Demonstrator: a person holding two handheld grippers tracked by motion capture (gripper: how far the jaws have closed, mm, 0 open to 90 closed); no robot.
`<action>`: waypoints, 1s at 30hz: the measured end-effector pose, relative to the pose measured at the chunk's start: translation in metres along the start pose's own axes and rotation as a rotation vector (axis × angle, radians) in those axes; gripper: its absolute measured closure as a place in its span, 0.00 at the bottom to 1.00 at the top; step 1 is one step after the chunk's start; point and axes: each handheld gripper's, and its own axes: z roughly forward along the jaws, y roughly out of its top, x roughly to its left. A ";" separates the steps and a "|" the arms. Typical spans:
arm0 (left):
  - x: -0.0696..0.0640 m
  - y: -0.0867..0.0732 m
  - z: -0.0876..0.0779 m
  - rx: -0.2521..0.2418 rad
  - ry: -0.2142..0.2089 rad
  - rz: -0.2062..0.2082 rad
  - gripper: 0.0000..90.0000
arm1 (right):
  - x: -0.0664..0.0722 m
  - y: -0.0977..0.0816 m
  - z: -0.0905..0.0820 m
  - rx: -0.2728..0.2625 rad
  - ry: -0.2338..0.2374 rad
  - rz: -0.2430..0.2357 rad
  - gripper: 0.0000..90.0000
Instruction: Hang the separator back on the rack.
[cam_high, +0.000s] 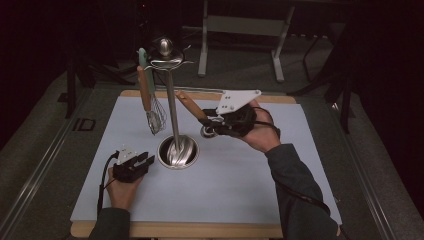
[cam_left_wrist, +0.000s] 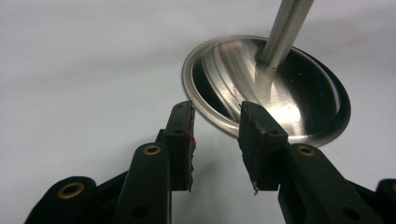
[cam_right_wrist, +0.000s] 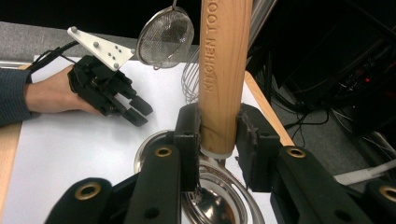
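Holding: a wooden-handled steel utensil (cam_right_wrist: 223, 79) is clamped near its metal collar by the right gripper (cam_right_wrist: 219, 140), raised and tilted beside the pole of the tall steel utensil stand (cam_high: 171, 95).
Step judged: the utensil is being carried to the stand's top ring (cam_high: 167, 61) to be hung.
Next move: the handle's far end would need lifting to a free hook on the ring.
Left gripper (cam_left_wrist: 215, 140): jaws apart with nothing between them, resting low just beside the stand's round steel base (cam_left_wrist: 266, 88).
Crowding: a wire whisk with wooden handle (cam_high: 150, 102) hangs on the ring's left; a mesh strainer (cam_right_wrist: 166, 37) hangs nearby.
Open room: the pale blue table mat (cam_high: 240, 185) lies bare to the right and front.
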 end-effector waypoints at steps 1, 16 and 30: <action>0.000 0.000 0.000 0.000 0.000 0.000 0.73 | 0.000 0.001 0.000 -0.004 0.000 -0.001 0.79; 0.000 0.000 0.000 0.001 0.000 0.001 0.73 | 0.000 0.006 0.000 -0.030 0.013 -0.011 0.79; 0.000 0.000 0.000 0.000 0.002 0.000 0.73 | 0.001 0.015 -0.002 -0.049 0.024 -0.022 0.79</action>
